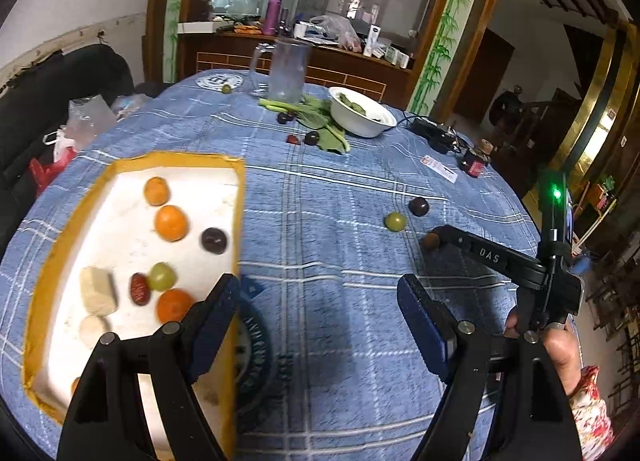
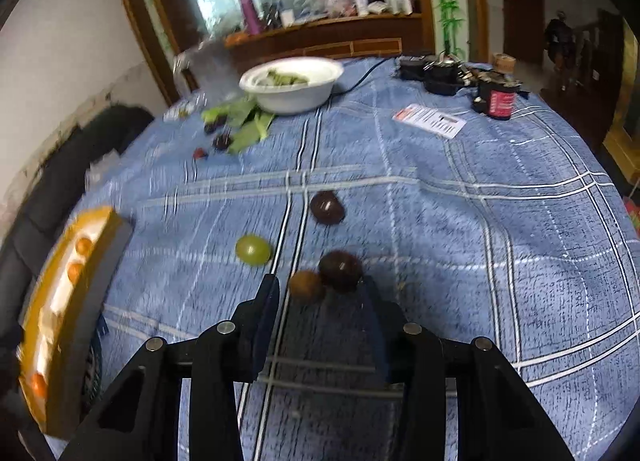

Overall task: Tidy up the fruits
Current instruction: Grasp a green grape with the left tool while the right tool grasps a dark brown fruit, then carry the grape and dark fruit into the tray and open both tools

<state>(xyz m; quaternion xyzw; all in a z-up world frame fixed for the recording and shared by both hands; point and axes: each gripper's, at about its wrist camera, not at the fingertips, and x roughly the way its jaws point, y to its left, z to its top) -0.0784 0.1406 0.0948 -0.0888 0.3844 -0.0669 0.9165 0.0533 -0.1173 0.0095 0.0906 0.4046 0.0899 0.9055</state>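
A yellow-rimmed white foam box (image 1: 240,197) on the blue plaid tablecloth holds oranges (image 1: 171,223), a dark plum (image 1: 214,240), a green grape (image 1: 162,276), a red date (image 1: 139,288) and pale blocks. My left gripper (image 1: 316,297) is open and empty, its left finger over the box's right rim. My right gripper (image 2: 320,293) is open, its fingertips just short of a small brown fruit (image 2: 306,285) and a dark plum (image 2: 341,271). A green grape (image 2: 253,249) and another plum (image 2: 327,207) lie just beyond. The right gripper also shows in the left view (image 1: 444,235).
A white bowl (image 1: 362,111) with greens, leafy vegetables (image 1: 320,121), a clear pitcher (image 1: 288,69), more dark fruits (image 1: 312,137) and a lone green grape (image 1: 226,89) sit at the far side. A small jar (image 2: 500,101), black electronics (image 2: 436,73) and a card (image 2: 430,121) lie far right.
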